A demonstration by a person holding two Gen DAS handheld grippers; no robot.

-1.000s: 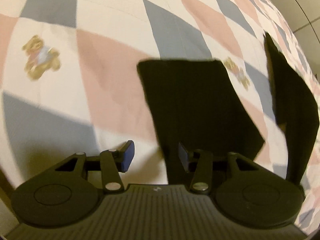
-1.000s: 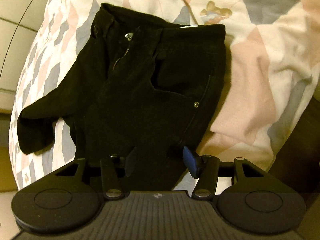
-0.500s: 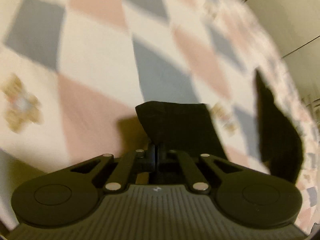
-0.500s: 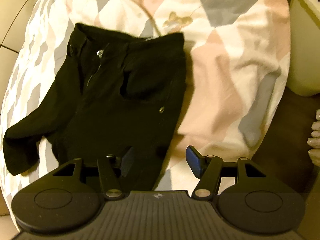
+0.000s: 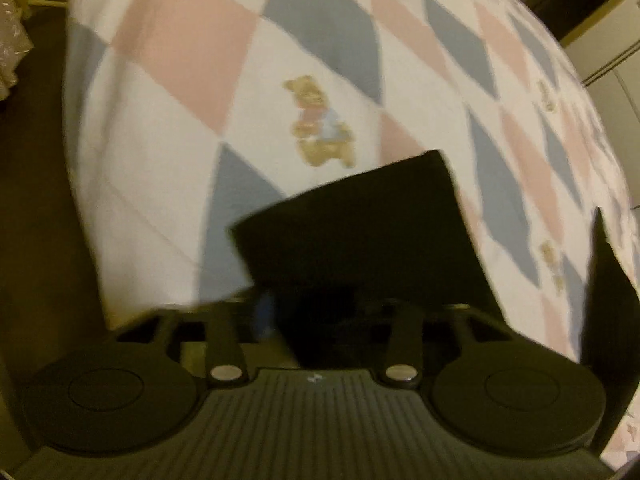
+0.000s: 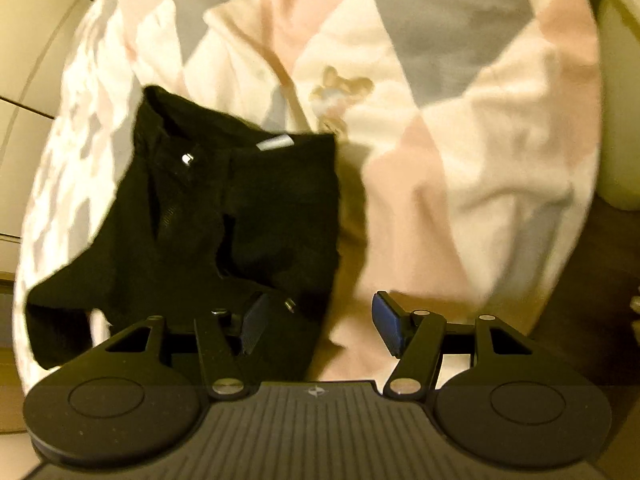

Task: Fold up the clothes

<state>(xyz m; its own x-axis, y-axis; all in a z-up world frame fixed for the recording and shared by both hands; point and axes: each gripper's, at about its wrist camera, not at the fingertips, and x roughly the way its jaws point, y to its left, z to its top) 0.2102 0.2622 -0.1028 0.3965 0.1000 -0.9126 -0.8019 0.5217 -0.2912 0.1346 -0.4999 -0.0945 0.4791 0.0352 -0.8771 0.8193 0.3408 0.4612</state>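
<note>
Now black trousers [image 6: 224, 220] under left side of right tool [image 6: 318, 320].

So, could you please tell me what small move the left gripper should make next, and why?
Probably close again on the black trouser leg: the left gripper has just opened its jaws, with the cloth lying between them on the diamond-patterned quilt.

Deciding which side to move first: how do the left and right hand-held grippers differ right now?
The left hand-held gripper has just been opening its jaws, and the black trouser leg lies between them, hiding one pad. The right hand-held gripper shows both blue pads clear, poised over the side edge of the black trousers with nothing pinched. Shared: both are open and angled down at the checked quilt.
</note>
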